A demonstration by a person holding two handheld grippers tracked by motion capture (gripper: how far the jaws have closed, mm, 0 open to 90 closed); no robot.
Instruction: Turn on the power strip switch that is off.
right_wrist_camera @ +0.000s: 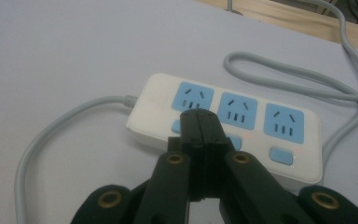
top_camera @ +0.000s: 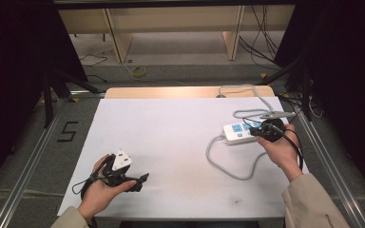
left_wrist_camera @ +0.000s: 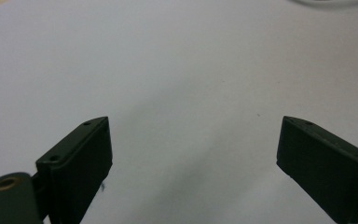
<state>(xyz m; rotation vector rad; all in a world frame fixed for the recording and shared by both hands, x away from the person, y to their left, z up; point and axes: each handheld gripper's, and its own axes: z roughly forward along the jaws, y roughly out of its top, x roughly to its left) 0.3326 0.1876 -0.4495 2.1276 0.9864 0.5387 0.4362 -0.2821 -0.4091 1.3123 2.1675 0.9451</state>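
White sheet (top_camera: 171,142) spread over a wooden table (top_camera: 171,91), its far edge bare at the back. On the right half, a white power strip (top_camera: 240,132) lying flat with three blue sockets (right_wrist_camera: 236,110) in a row and blue switches (right_wrist_camera: 281,155) along the near side. Grey cord (top_camera: 228,166) leaving the strip's left end, curving toward the near edge and back up under the right hand (top_camera: 283,152); more grey cord looping behind the strip toward the table's far right corner. Right gripper (right_wrist_camera: 199,128) held over the near side of the strip, jaws pressed together with nothing between them, tips above the switch row between the first and second sockets; whether touching the strip or just above it, impossible to tell. Left gripper (top_camera: 140,181) low over the sheet at the near left, held in the left hand (top_camera: 102,187), well apart from the strip, pointing toward the right. Jaws spread wide in the left gripper view, released, plain white sheet between them and a sliver of grey cord at the top edge. Small white block (top_camera: 121,160) on top of the left gripper. Beige sleeve (top_camera: 313,199) at the lower right. Beyond the table, grey floor with loose cables (top_camera: 261,42) and pale wooden panels (top_camera: 171,19).
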